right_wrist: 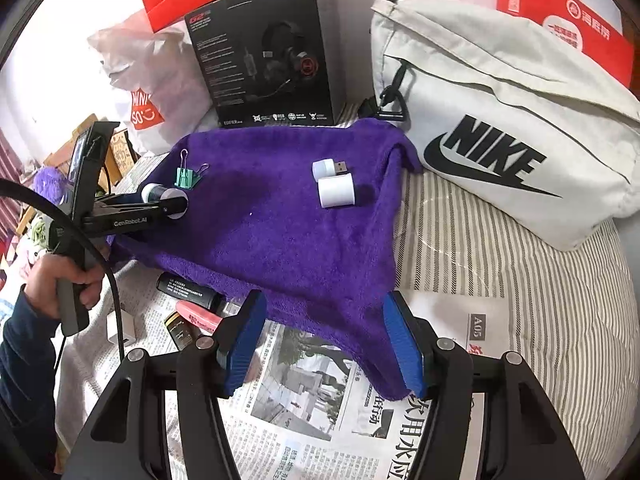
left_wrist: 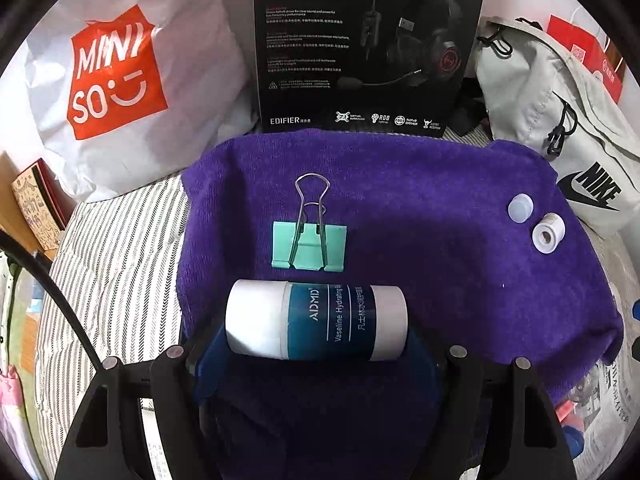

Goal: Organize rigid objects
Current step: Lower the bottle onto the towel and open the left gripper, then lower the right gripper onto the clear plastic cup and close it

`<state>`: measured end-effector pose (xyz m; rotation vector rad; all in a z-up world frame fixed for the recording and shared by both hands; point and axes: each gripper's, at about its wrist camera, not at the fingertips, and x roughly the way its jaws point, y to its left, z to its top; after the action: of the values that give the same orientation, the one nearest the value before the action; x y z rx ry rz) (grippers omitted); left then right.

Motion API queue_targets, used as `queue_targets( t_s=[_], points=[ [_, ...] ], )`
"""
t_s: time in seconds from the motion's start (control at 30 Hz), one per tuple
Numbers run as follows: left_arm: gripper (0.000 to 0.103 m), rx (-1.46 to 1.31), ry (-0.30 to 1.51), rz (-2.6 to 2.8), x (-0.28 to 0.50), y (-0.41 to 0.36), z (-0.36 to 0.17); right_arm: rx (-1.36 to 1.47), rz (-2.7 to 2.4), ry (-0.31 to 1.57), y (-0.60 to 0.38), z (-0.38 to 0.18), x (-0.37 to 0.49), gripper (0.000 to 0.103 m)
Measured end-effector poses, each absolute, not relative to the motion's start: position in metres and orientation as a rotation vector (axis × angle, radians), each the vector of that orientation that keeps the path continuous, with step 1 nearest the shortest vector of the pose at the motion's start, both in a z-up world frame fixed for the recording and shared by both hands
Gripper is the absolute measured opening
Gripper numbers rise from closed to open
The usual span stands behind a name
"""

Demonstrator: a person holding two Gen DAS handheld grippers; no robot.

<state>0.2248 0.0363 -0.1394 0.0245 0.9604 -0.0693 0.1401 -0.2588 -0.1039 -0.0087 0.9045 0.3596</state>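
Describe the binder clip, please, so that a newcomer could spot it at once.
Find the purple towel spread before the black headset box. The clip lies near the towel's middle, just beyond the white-and-blue tube. It alone is mint green, with silver wire handles.

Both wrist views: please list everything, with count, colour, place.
towel: 1, purple, on bedding
cream tube: 1, white-blue, in left claw
binder clip: 1, green, on towel
USB light: 1, white, on towel
cap: 1, white, beside USB light
headset box: 1, black, behind towel
shopping bag: 1, white-orange, back left
sling bag: 1, off-white, right side
newspaper: 1, printed, under right claw
left claw: 1, black, grips cream tube
right claw: 1, black-blue, open
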Motion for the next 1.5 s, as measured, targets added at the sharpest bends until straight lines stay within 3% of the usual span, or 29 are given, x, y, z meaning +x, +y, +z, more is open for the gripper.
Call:
queue_targets(
  t_s=[0.3,0.6,1.03,1.1,1.17,1.23,1.5],
  points=[
    [0.075,0.069,0.968,-0.069,0.227,0.031,-0.144,0.012,0.363,0.919,-0.26,-0.108,0.134,0.061],
    [0.084,0.064,1.018,-0.084,0.222,0.028,-0.142,0.017,0.364,0.921,-0.262,-0.108,0.125,0.061],
    [0.086,0.054,0.996,-0.054,0.172,0.038,-0.115,0.04,0.41,0.92,-0.24,-0.114,0.108,0.062],
    [0.086,0.047,0.984,-0.053,0.16,0.042,-0.109,0.055,0.407,0.929,-0.233,-0.119,0.115,0.059],
    [0.086,0.038,0.971,-0.055,0.144,0.048,-0.103,0.075,0.399,0.952,-0.228,-0.125,0.122,0.048],
    [0.087,0.032,0.963,-0.054,0.131,0.053,-0.1,0.101,0.403,0.972,-0.223,-0.131,0.129,0.044],
    [0.087,-0.021,0.96,-0.058,0.087,0.073,-0.104,0.116,0.353,1.01,-0.21,-0.146,0.147,0.043]
  ],
)
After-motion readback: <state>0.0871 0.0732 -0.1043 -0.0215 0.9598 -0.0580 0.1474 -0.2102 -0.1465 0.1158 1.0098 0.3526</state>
